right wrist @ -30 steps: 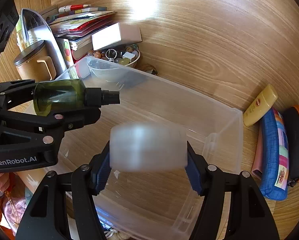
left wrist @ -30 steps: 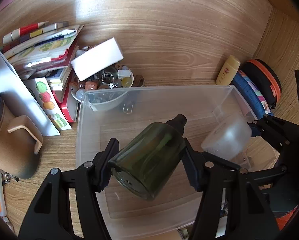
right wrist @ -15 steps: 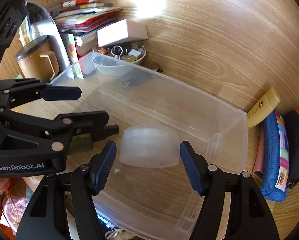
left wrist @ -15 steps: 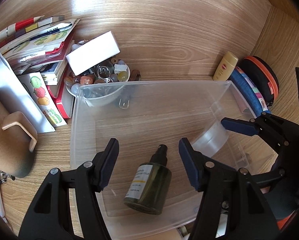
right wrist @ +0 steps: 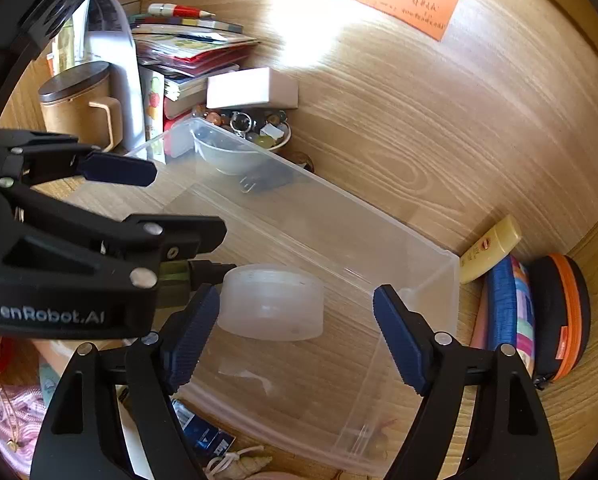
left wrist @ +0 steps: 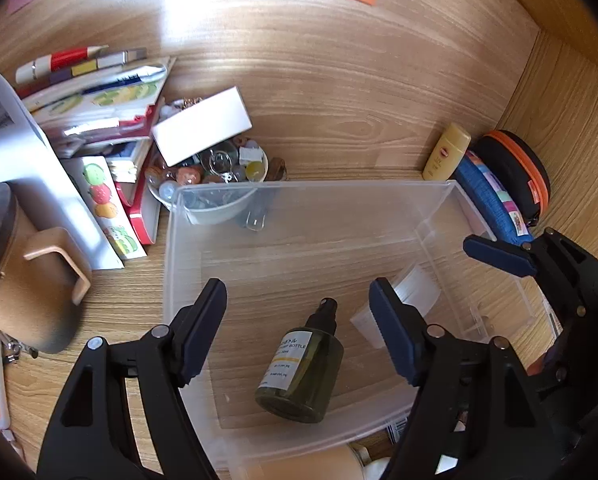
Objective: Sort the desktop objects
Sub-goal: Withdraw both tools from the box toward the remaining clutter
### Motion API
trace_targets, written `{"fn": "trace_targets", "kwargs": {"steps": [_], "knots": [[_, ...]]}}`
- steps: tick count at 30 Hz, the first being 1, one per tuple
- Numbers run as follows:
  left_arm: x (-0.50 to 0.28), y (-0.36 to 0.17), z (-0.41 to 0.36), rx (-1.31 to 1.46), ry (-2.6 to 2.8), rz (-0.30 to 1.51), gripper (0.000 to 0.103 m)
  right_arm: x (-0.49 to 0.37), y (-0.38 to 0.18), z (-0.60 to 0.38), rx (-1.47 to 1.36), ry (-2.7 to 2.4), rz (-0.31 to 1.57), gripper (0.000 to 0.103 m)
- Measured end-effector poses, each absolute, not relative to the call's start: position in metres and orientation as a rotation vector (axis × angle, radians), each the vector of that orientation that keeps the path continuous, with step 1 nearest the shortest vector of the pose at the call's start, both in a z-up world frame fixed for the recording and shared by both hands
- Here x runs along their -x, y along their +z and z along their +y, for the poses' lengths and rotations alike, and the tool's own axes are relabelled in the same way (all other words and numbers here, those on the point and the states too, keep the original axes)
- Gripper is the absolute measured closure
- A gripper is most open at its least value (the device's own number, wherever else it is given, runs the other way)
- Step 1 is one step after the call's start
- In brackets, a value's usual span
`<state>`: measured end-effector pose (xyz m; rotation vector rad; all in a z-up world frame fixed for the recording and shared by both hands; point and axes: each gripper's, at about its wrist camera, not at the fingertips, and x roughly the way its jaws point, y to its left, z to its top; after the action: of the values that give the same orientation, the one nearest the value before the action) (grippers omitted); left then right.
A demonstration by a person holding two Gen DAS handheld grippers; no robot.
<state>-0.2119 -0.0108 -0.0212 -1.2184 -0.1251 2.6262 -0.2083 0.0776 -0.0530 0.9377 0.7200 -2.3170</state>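
A clear plastic bin sits on the wooden desk. A dark green spray bottle lies on the bin floor, nozzle pointing away. A frosted white round jar lies beside it in the bin. My left gripper is open above the bottle, holding nothing. My right gripper is open above the jar, holding nothing. The left gripper also shows in the right wrist view, with the bottle's nozzle beneath it.
Behind the bin stand a bowl of beads and trinkets, a white box, stacked books and a tan mug. A yellow tube, a blue pouch and an orange-trimmed case lie at the right.
Both grippers opened. The green bottle dropped from the left gripper onto the bin floor, and the jar dropped from the right gripper into the bin. Both grippers then drew back slightly.
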Motion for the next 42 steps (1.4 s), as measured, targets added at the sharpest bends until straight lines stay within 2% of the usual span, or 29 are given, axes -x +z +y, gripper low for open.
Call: {"fn": "trace_targets", "kwargs": {"steps": [4, 7, 10, 14, 24, 32, 42], "knots": [[0.205, -0.014, -0.011, 1.185, 2.648, -0.123, 0.019, 0.199, -0.05, 0.079, -0.92, -2.33, 0.721, 0.026], [0.198, -0.009, -0.011, 1.16, 2.663, -0.11, 0.017, 0.193, -0.047, 0.081, -0.91, -2.342, 0.708, 0.025], [0.191, -0.005, -0.01, 1.15, 2.664, -0.1, 0.01, 0.187, -0.043, 0.087, -0.907, -2.35, 0.677, 0.025], [0.181, -0.001, -0.01, 1.14, 2.673, -0.088, 0.01, 0.181, -0.035, 0.101, -0.903, -2.377, 0.627, 0.024], [0.148, 0.006, -0.014, 1.127, 2.725, -0.027, 0.007, 0.16, -0.012, 0.156, -0.856, -2.463, 0.436, 0.008], [0.126, 0.001, -0.023, 1.15, 2.75, -0.036, 0.007, 0.149, -0.011, 0.196, -0.858, -2.519, 0.338, 0.006], [0.109, -0.02, -0.016, 1.226, 2.724, 0.004, 0.007, 0.137, -0.037, 0.222, -0.938, -2.507, 0.279, 0.006]]}}
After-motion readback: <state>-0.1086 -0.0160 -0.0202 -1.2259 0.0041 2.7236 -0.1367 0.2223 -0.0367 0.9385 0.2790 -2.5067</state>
